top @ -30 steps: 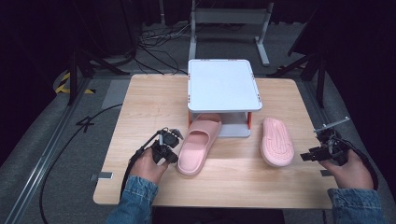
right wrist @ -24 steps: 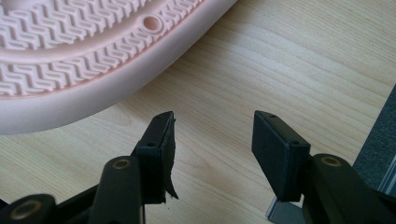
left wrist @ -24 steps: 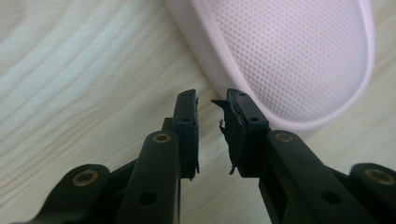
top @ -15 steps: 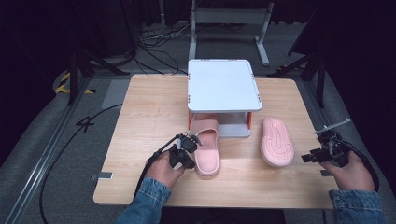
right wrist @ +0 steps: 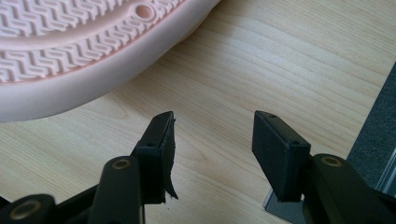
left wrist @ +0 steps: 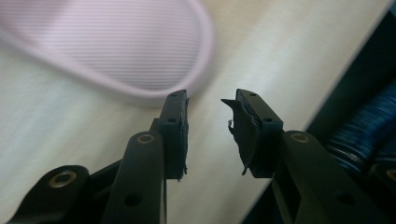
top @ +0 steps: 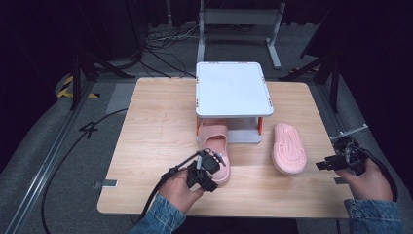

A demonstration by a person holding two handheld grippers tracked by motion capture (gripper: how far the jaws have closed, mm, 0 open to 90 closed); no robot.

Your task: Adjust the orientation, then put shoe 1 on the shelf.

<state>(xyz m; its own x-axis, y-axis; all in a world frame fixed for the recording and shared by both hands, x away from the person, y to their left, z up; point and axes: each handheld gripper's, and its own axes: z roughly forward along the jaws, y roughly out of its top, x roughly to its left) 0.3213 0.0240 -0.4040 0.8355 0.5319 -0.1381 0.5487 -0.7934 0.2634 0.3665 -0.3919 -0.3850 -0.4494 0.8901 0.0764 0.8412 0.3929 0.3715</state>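
Slipper [left wrist: 116,42] lies just beyond the open, empty left gripper [left wrist: 208,116]

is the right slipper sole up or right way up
Sole up: the right slipper lies flipped on the table, its zigzag tread facing up in the right gripper view.

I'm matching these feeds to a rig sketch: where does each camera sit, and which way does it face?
High view: above the person's table edge, facing forward and down on the table; forearms, both hands show.
Left gripper view: on the left gripper, facing the upright slipper's heel; its open fingers show.
Right gripper view: on the right gripper, facing the overturned slipper's sole; open fingers.
Shared: high view shows both slippers too.
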